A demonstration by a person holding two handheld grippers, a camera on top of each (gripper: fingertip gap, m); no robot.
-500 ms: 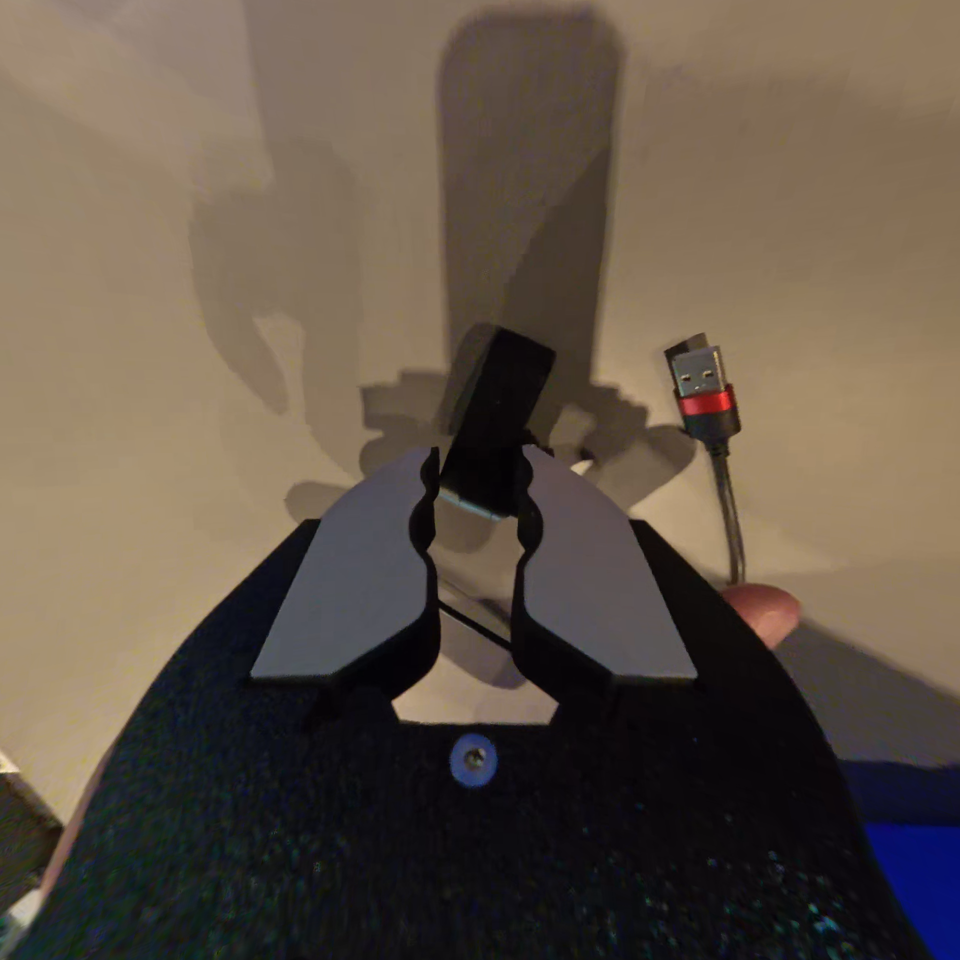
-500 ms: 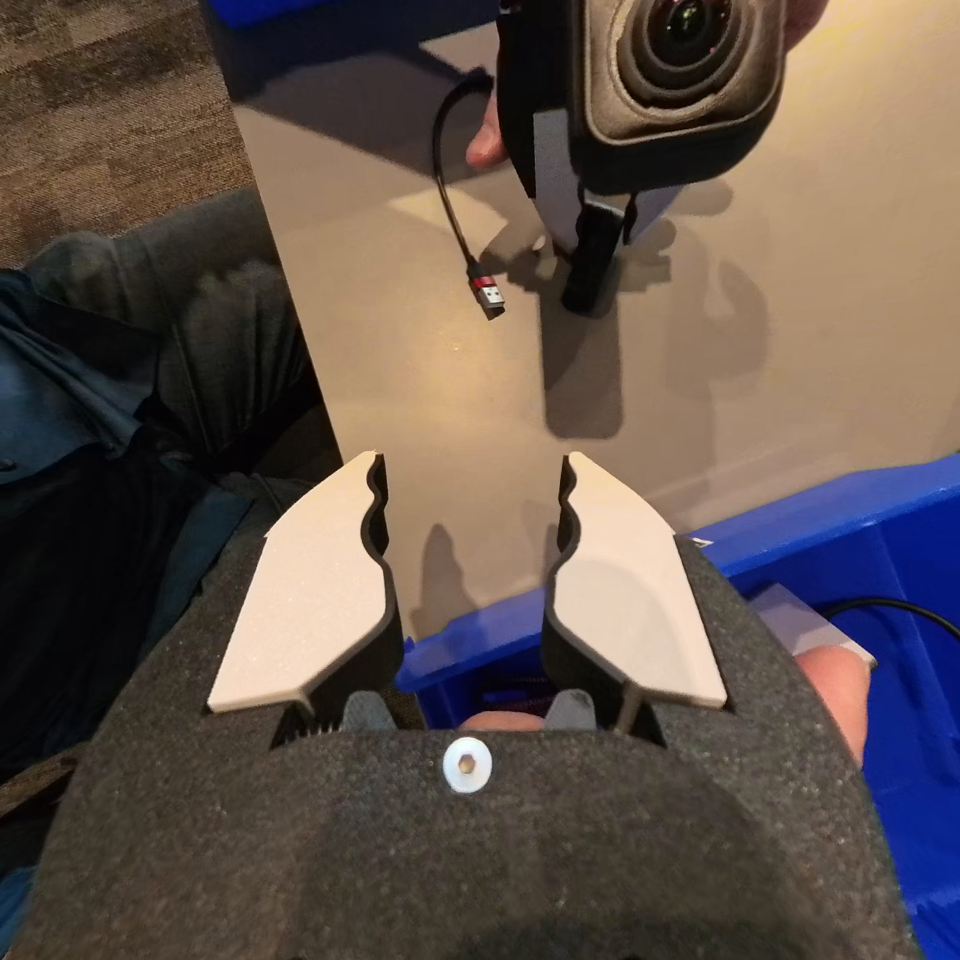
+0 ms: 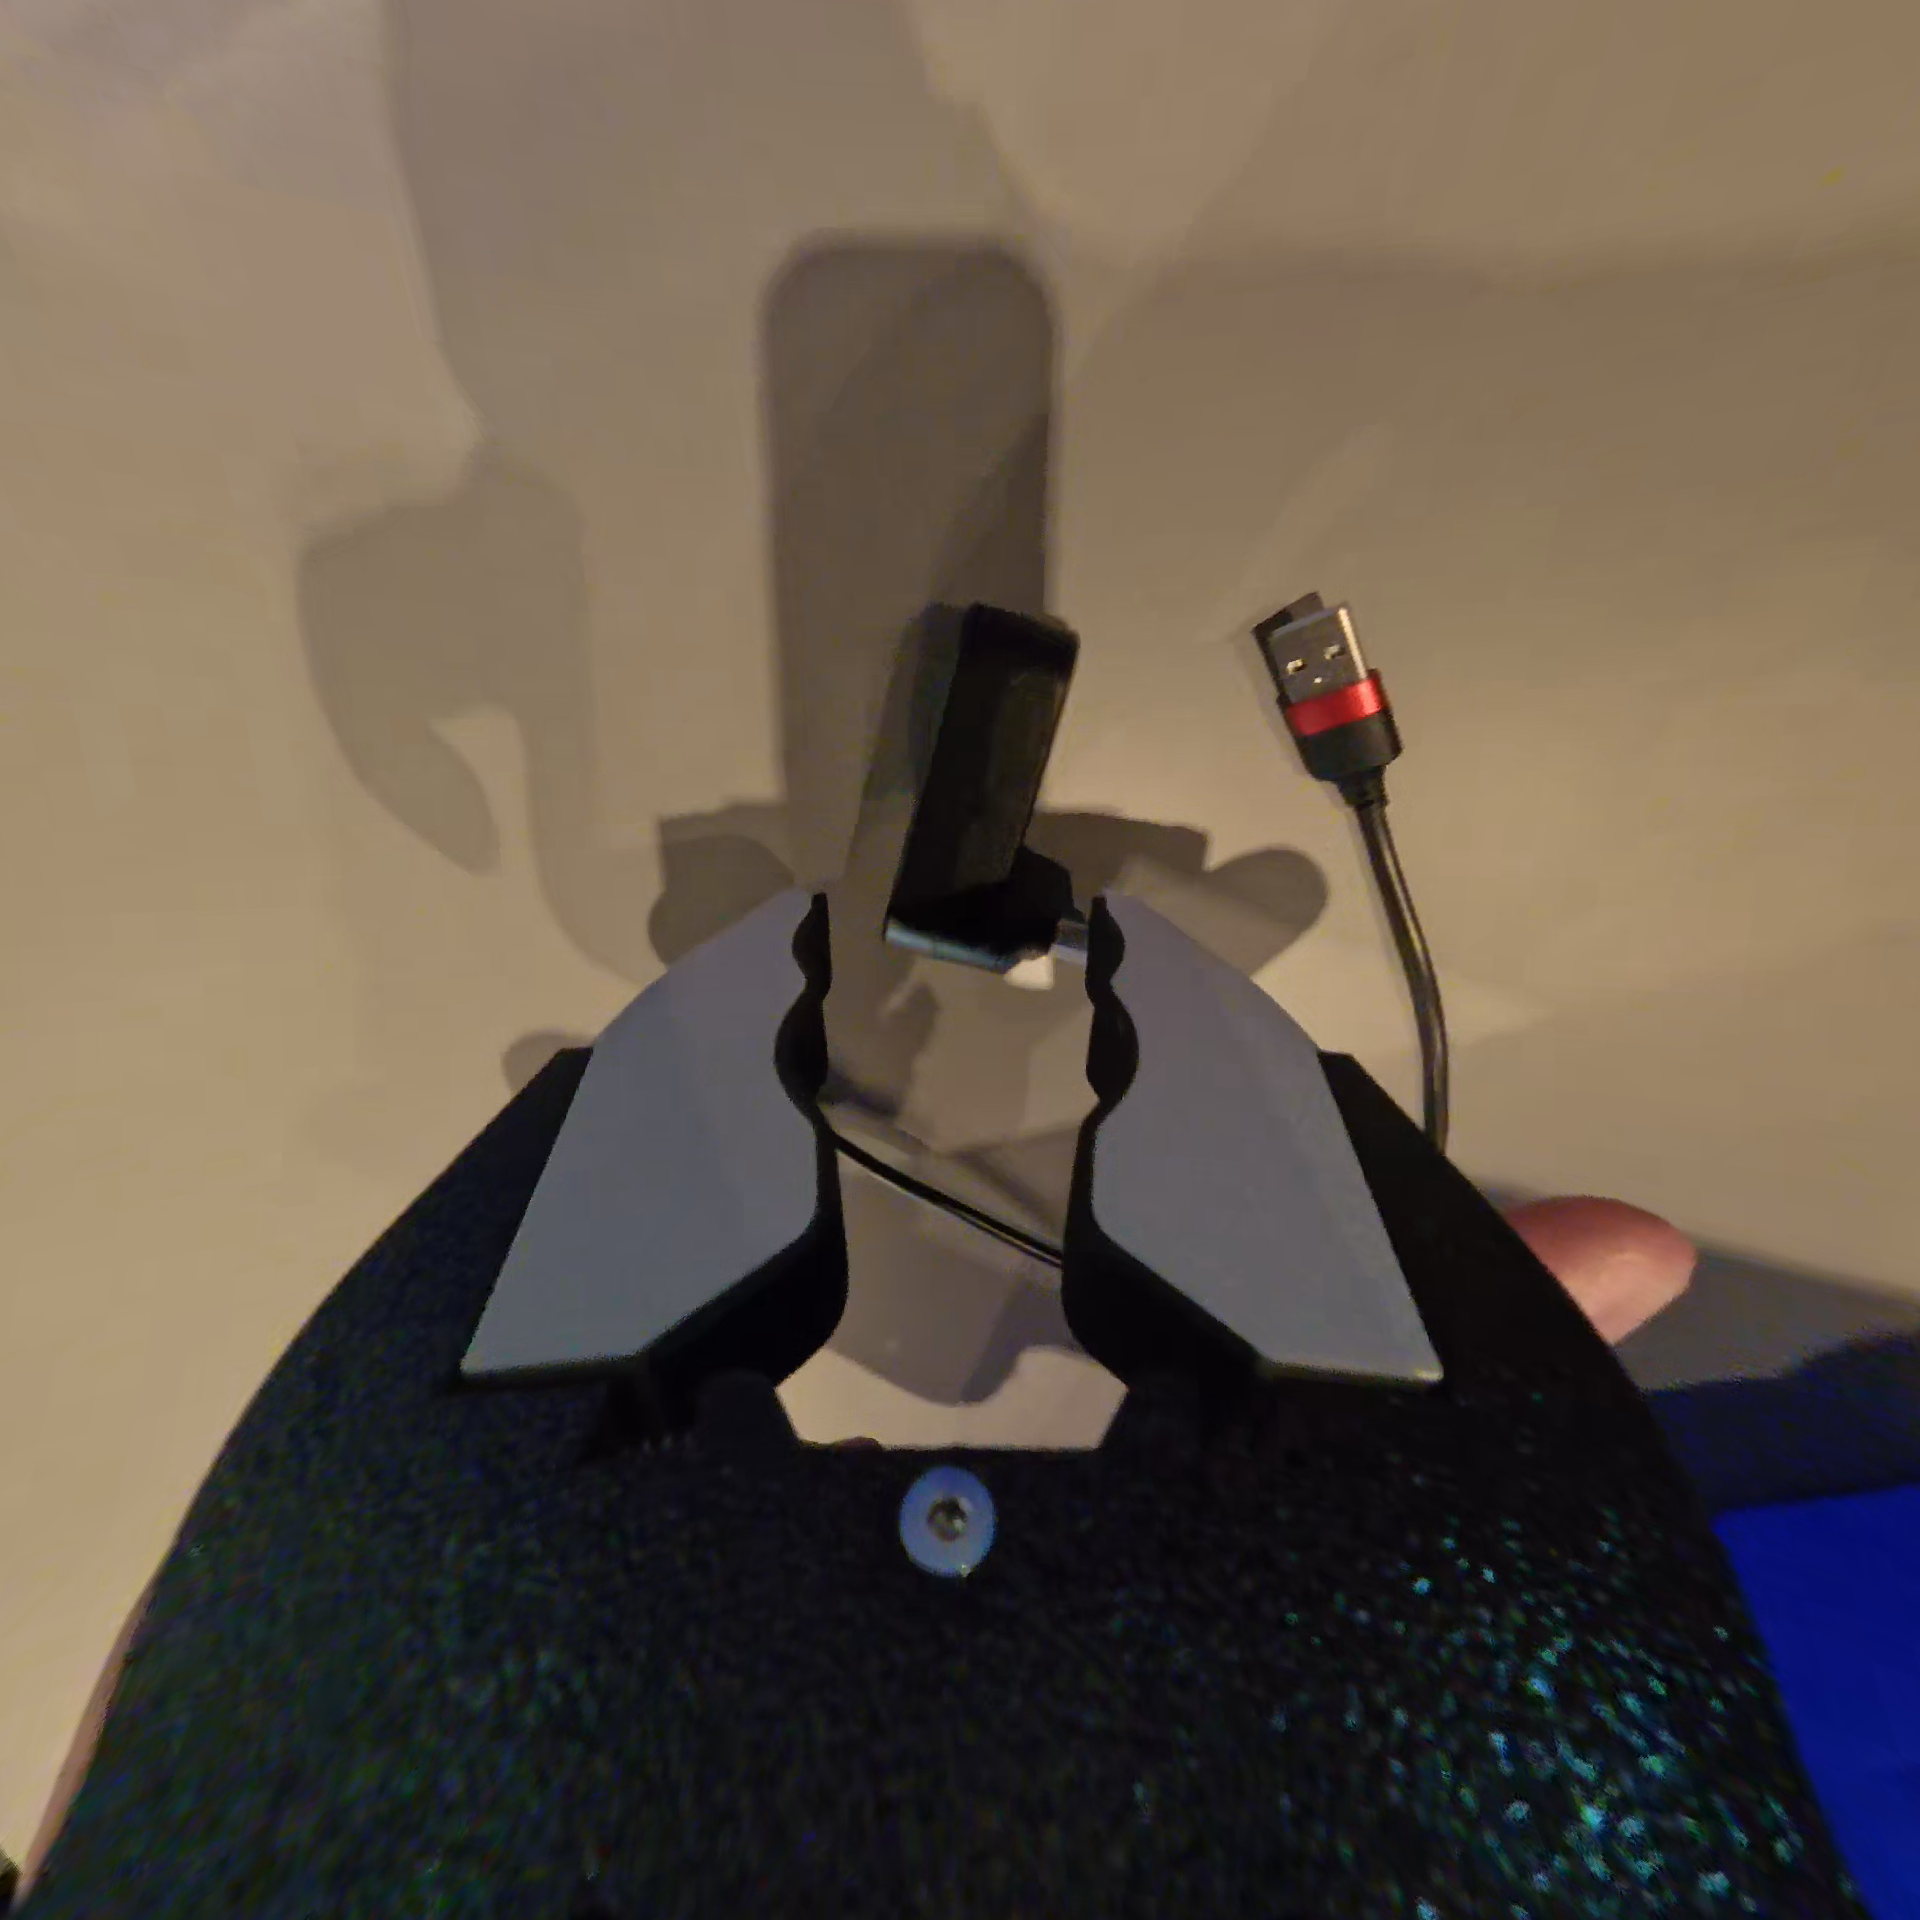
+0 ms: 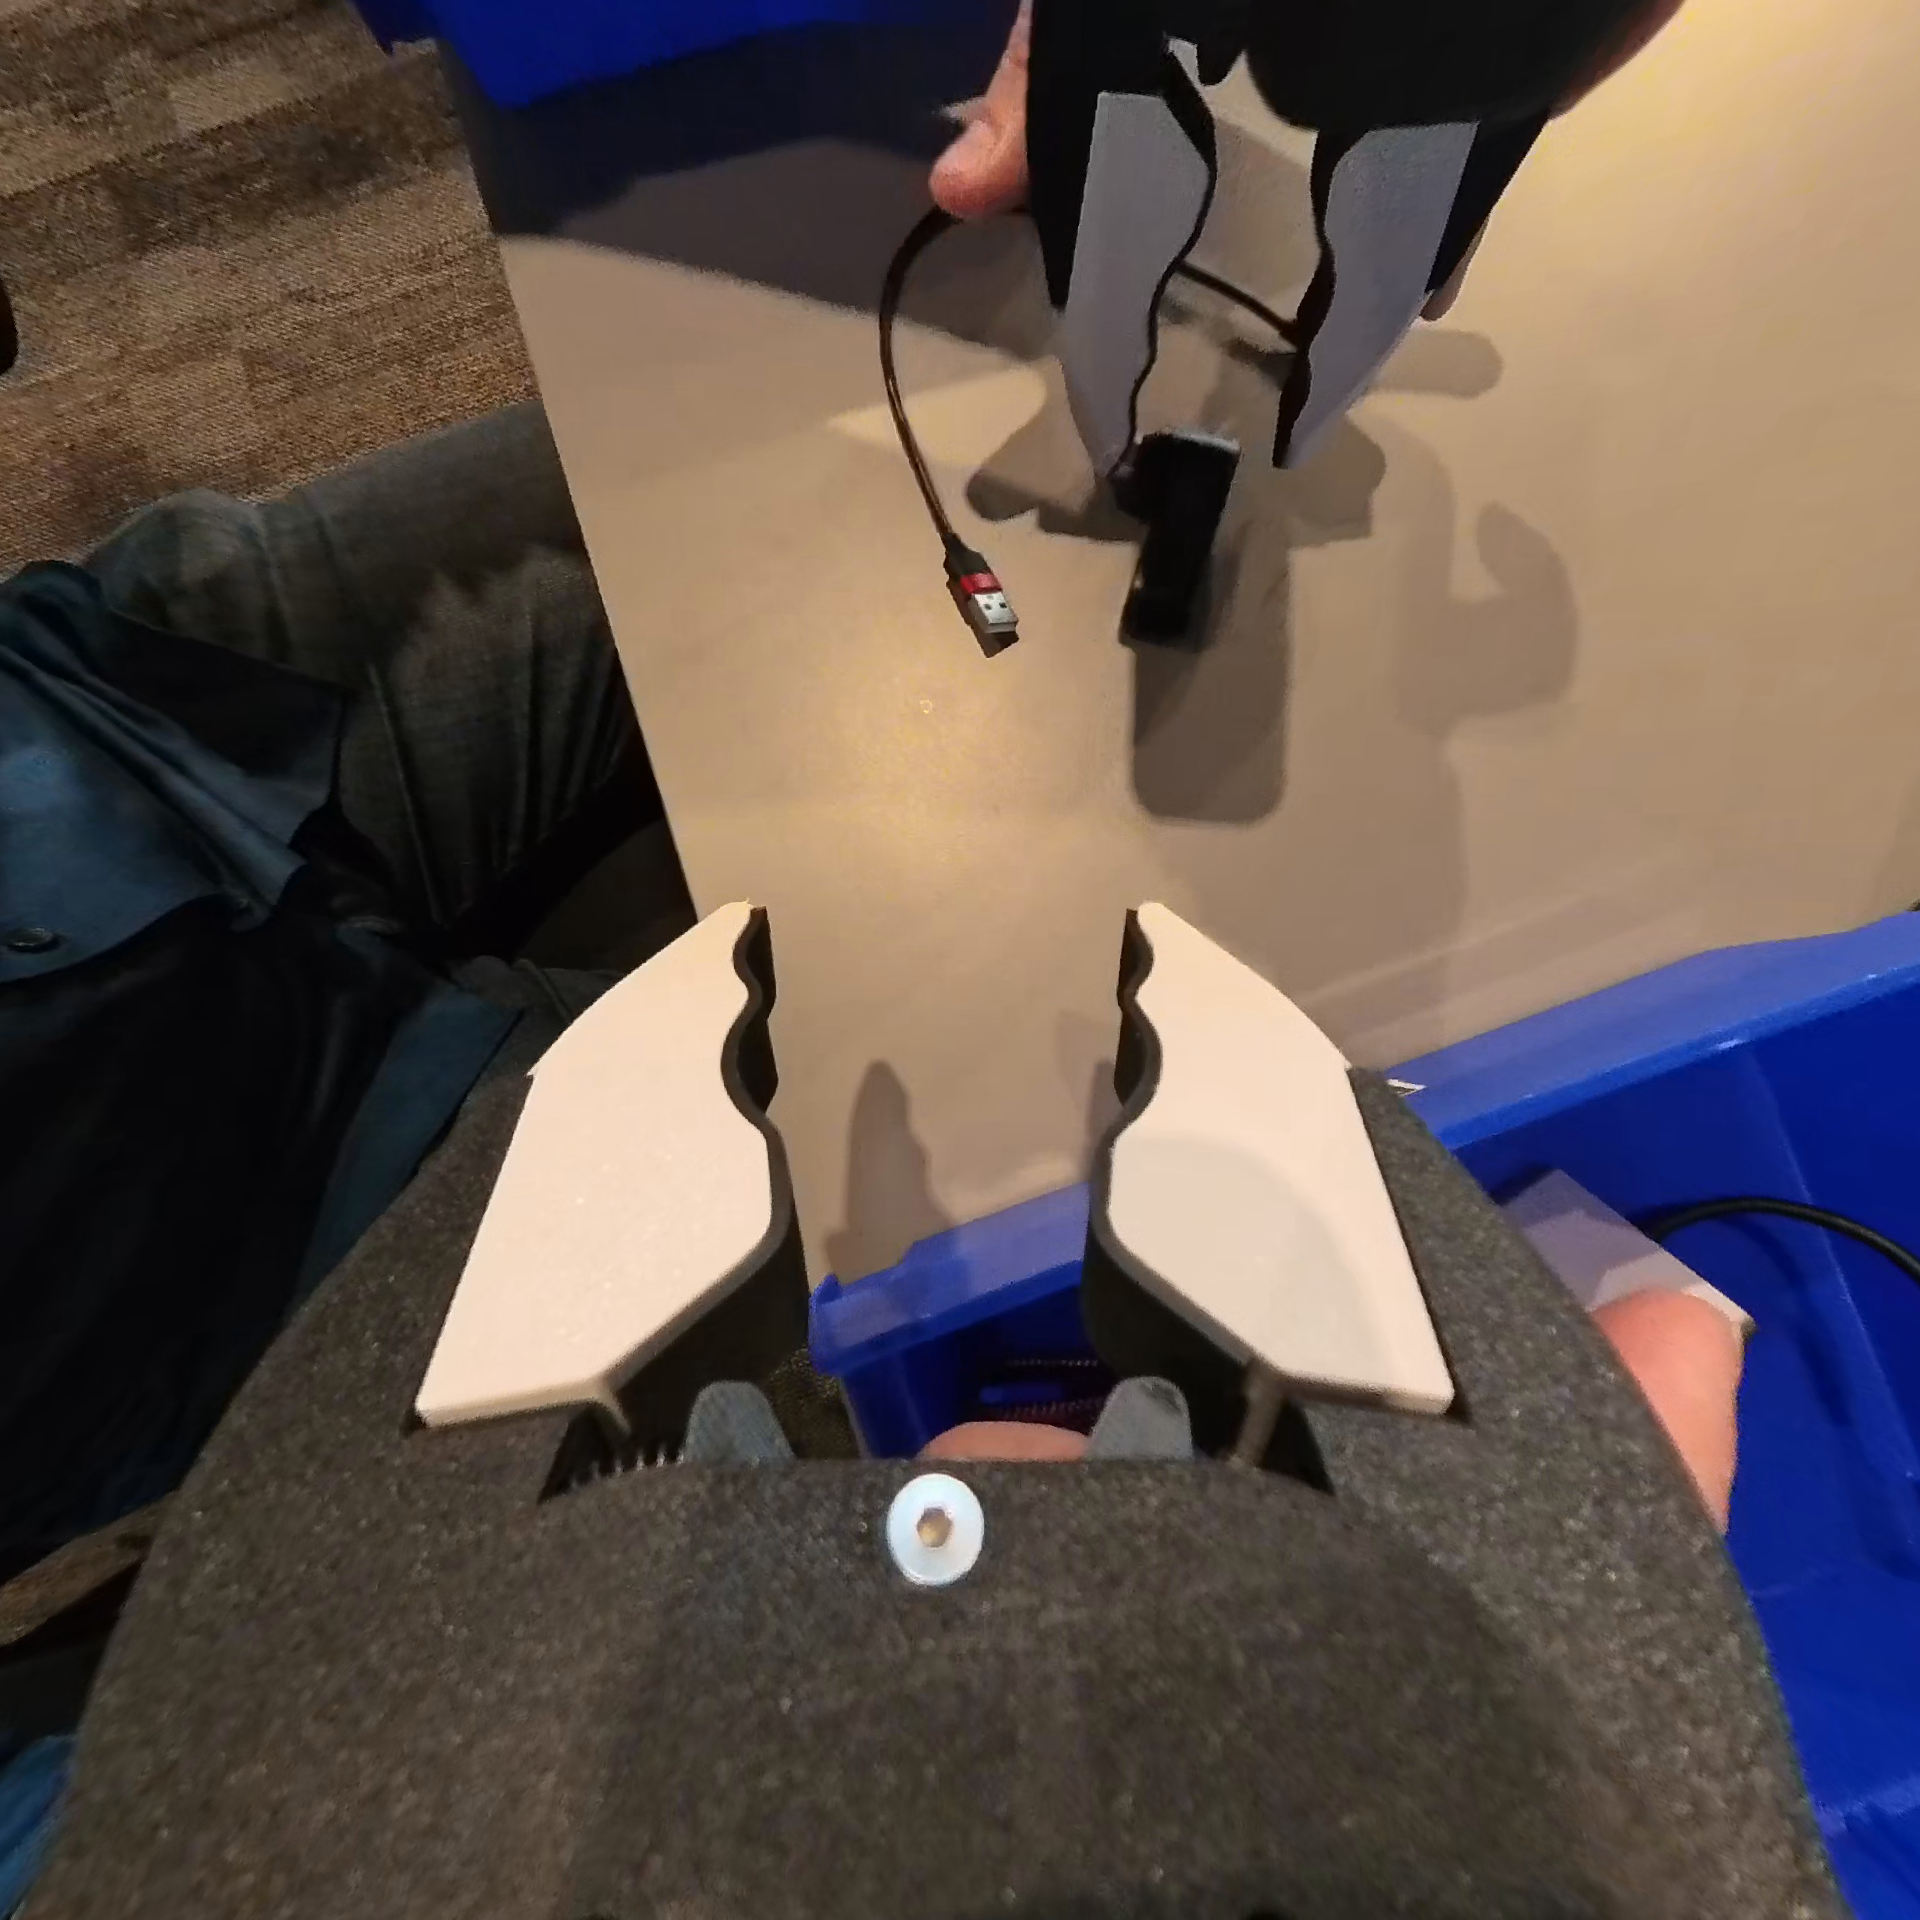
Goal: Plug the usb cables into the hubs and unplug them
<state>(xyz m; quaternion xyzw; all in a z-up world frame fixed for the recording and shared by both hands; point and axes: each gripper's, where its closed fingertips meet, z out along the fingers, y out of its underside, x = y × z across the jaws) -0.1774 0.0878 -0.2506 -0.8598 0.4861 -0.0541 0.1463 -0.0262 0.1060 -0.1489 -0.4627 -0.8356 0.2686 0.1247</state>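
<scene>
The table point(image 4: 914, 831) is a plain beige top filling the middle and upper right of the right wrist view. Its left edge slants down from top centre, with carpet point(image 4: 208, 260) beyond it in the upper left. A blue bin point(image 4: 1558, 1091) covers its lower right corner. The hub point(image 4: 1179, 540) and plug point(image 4: 987, 613) cast shadows on it; whether either touches it is unclear.

The left tool point(image 3: 956, 920) is opened, and the black hub point(image 3: 982, 774), clamped earlier, is released between its fingers.
</scene>
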